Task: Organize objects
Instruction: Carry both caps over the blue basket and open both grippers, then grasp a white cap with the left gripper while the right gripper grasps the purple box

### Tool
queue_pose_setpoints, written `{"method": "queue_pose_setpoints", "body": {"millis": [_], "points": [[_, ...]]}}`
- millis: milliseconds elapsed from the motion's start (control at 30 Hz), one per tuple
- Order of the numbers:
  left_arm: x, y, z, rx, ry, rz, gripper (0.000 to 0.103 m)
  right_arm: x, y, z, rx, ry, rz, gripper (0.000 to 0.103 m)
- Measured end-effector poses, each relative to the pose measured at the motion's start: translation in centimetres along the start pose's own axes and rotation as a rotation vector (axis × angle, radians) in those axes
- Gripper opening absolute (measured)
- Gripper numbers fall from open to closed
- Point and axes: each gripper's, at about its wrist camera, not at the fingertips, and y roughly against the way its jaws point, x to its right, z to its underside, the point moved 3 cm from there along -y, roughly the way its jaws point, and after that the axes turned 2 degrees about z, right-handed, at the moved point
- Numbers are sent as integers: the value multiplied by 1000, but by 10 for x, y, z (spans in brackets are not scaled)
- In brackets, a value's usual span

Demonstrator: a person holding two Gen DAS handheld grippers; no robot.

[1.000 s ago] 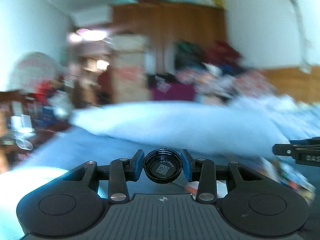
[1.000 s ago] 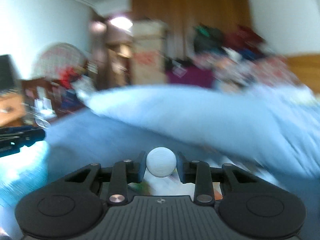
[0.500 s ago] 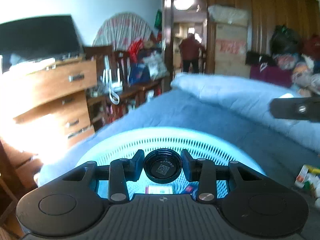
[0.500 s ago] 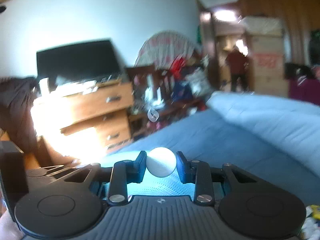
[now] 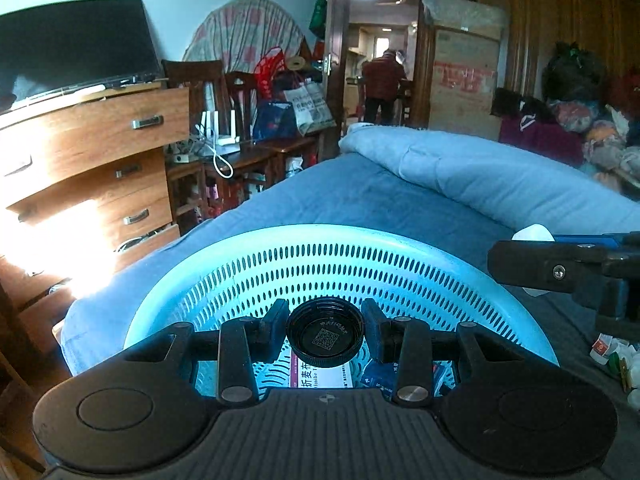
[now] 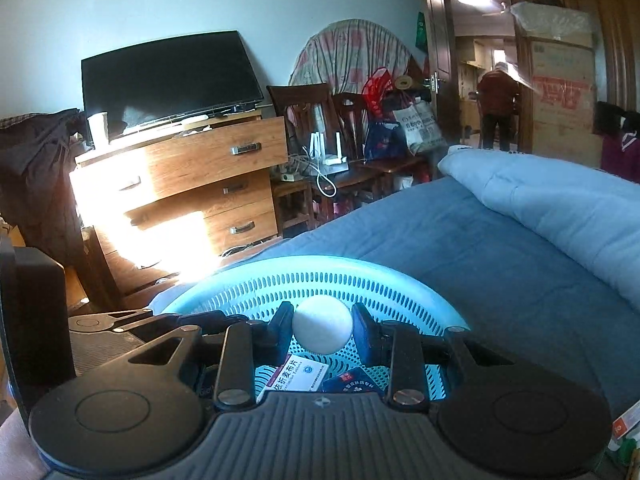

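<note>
A light blue perforated basket (image 5: 336,256) sits on the blue bed; it also shows in the right wrist view (image 6: 320,276). My left gripper (image 5: 325,330) is shut on a black bottle cap (image 5: 325,334) and holds it over the basket. My right gripper (image 6: 322,330) is shut on a white ball (image 6: 322,330), also over the basket. A white medicine box (image 6: 298,374) and a dark packet (image 6: 354,384) lie inside the basket. The right gripper shows at the right of the left wrist view (image 5: 568,272).
A folded light blue quilt (image 5: 500,176) lies across the bed behind the basket. Loose small packets (image 5: 612,356) lie on the bed at the right. A wooden dresser (image 6: 192,192) with a TV (image 6: 168,80) stands left of the bed.
Both grippers have swung left from facing the quilt and wardrobe to hover over the basket. Each still holds its object.
</note>
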Motion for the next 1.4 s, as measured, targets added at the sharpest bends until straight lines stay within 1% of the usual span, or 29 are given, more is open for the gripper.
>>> {"method": "queue_pose_setpoints", "body": {"millis": [500, 533, 567, 600, 633, 667, 700, 800, 867, 933, 967, 1033, 1067, 1100, 1133, 1167, 1200, 1233, 1267, 1300, 1367, 1400], "points": [[0, -1, -2, 0, -9, 0, 41, 8, -6, 6, -4, -23, -1, 34], [0, 0, -3, 3, -8, -1, 47, 8, -6, 6, -4, -24, 0, 35], [-1, -1, -4, 6, -6, -5, 67, 7, -6, 7, -1, -20, 4, 36], [-1, 0, -5, 11, -8, -6, 78, 7, -5, 7, 4, -17, 10, 46], [-1, 1, -6, 27, -9, -8, 91, 7, -3, 8, 18, -13, 30, 60], [-2, 4, -7, 42, -5, -14, 94, 8, 1, 8, 31, -12, 49, 66], [-1, 7, -9, 53, -1, -16, 94, 10, 4, 8, 44, -13, 60, 70], [8, 15, -18, 92, -6, 6, 94, 34, 40, 17, 124, -51, 117, 70], [26, 24, -27, 132, -31, 55, 95, 60, 69, 37, 169, -89, 188, 72], [56, 36, -33, 168, -67, 139, 98, 96, 100, 71, 182, -129, 280, 74], [75, 43, -35, 186, -94, 209, 102, 119, 114, 92, 165, -164, 335, 74], [116, 53, -31, 199, -159, 333, 103, 166, 145, 139, 114, -231, 450, 73], [139, 56, -25, 195, -190, 407, 103, 190, 161, 164, 84, -267, 523, 72], [159, 56, -18, 179, -208, 467, 103, 217, 178, 191, 49, -316, 598, 70], [180, 54, -8, 152, -225, 525, 103, 239, 193, 214, 19, -368, 660, 66], [202, 50, 3, 114, -252, 585, 103, 262, 210, 239, -6, -436, 721, 65], [222, 45, 16, 77, -283, 625, 103, 282, 226, 263, -30, -504, 776, 65], [241, 39, 31, 40, -315, 655, 103, 295, 238, 280, -49, -548, 807, 65], [260, 32, 47, 0, -348, 698, 103, 304, 247, 295, -63, -569, 825, 64], [275, 24, 63, -38, -373, 736, 103, 306, 251, 304, -75, -564, 838, 64], [304, 5, 90, -108, -420, 791, 100, 305, 255, 316, -95, -522, 834, 64], [319, -4, 103, -129, -449, 824, 99, 303, 253, 317, -97, -503, 827, 64]]}}
